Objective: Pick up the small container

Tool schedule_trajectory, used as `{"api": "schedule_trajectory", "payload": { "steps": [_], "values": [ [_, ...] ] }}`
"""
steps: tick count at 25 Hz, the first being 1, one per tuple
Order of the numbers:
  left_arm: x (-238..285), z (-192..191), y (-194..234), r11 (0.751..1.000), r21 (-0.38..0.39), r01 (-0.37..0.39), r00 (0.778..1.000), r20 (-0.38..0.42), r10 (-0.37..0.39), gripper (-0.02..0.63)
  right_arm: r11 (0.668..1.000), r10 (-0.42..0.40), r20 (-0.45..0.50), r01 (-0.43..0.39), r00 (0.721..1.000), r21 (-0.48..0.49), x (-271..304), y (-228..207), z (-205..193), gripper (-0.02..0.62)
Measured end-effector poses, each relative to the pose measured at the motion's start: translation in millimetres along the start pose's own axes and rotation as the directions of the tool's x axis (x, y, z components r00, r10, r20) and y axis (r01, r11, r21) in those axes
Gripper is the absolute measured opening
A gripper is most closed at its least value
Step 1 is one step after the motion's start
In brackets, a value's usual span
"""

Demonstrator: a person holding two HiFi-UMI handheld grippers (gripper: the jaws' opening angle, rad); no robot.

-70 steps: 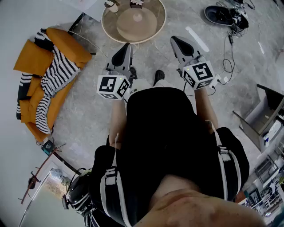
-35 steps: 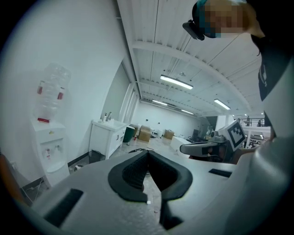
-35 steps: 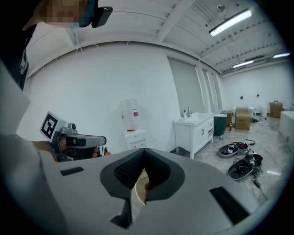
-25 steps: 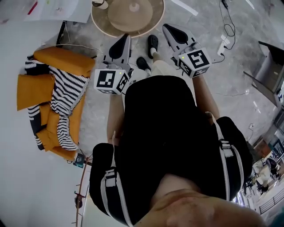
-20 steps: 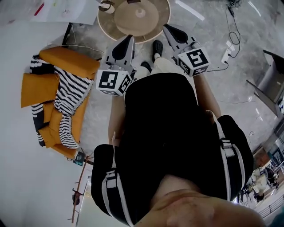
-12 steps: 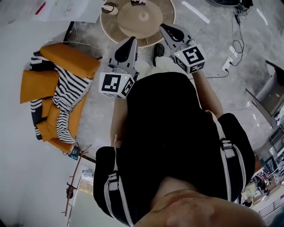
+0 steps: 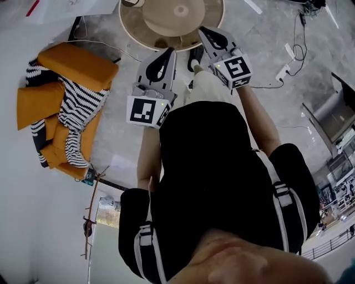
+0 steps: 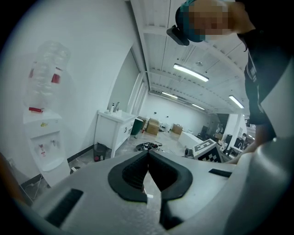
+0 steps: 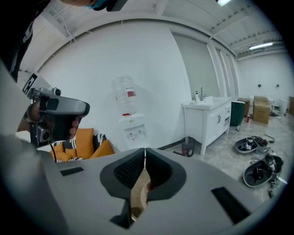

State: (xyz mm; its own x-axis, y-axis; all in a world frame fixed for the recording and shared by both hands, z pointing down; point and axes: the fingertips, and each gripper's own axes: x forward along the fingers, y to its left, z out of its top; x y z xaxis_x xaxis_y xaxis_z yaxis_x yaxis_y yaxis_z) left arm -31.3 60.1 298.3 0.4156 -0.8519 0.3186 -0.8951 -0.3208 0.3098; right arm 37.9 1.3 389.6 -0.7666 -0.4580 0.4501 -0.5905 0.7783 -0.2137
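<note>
A round wooden table [image 7: 138,34] stands on the floor at the top of the head view. A small pale object [image 7: 131,2] sits at its far left rim, cut off by the picture's edge; I cannot tell what it is. My left gripper [image 7: 168,52] is shut and empty, its tip just short of the table's near rim. Over that rim, my right gripper [image 7: 203,30] is shut too, with nothing held. In the left gripper view the jaws [image 8: 148,154] meet at the tip. The right gripper's jaws [image 9: 144,151] also touch, with tan table surface [image 9: 138,197] below them.
Orange cushions with a striped cloth [image 7: 61,105] lie on the floor at the left. A power strip and cable [image 7: 285,69] lie at the right. A water dispenser [image 9: 131,119] and a white sink cabinet [image 9: 209,121] stand by the wall. The person's shoe [image 7: 194,55] is near the table.
The person has stepped closer to the round table. Both grippers have moved forward, and the right one now reaches over the table's near rim. Both stay shut.
</note>
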Motion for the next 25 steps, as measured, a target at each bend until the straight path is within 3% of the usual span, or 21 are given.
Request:
{"api": "schedule_trajectory", "payload": {
  "steps": [7, 14, 19, 25],
  "values": [
    [32.4, -34.1, 33.1, 0.995, 0.023, 0.092, 0.992, -0.092, -0.09, 0.017, 0.997, -0.07, -0.067, 0.071, 0.995, 0.008, 42.7, -14.7, -42.9, 0.008],
    [58.6, -63.5, 54.5, 0.985, -0.006, 0.173, 0.973, -0.151, -0.172, 0.017, 0.989, -0.134, -0.148, 0.141, 0.98, 0.037, 84.7, -34.9, -99.5, 0.04],
    [66.1, -89.6, 76.2, 0.981, -0.072, 0.179, 0.957, -0.221, -0.19, 0.018, 0.985, -0.159, -0.205, 0.171, 0.966, 0.038, 119.6, -45.7, -142.0, 0.075],
    [66.9, -108.6, 108.7, 0.983, -0.043, 0.178, 0.958, -0.219, -0.183, 0.018, 0.974, -0.205, -0.236, 0.221, 0.95, 0.046, 156.6, -65.3, -182.2, 0.117]
  ]
}}
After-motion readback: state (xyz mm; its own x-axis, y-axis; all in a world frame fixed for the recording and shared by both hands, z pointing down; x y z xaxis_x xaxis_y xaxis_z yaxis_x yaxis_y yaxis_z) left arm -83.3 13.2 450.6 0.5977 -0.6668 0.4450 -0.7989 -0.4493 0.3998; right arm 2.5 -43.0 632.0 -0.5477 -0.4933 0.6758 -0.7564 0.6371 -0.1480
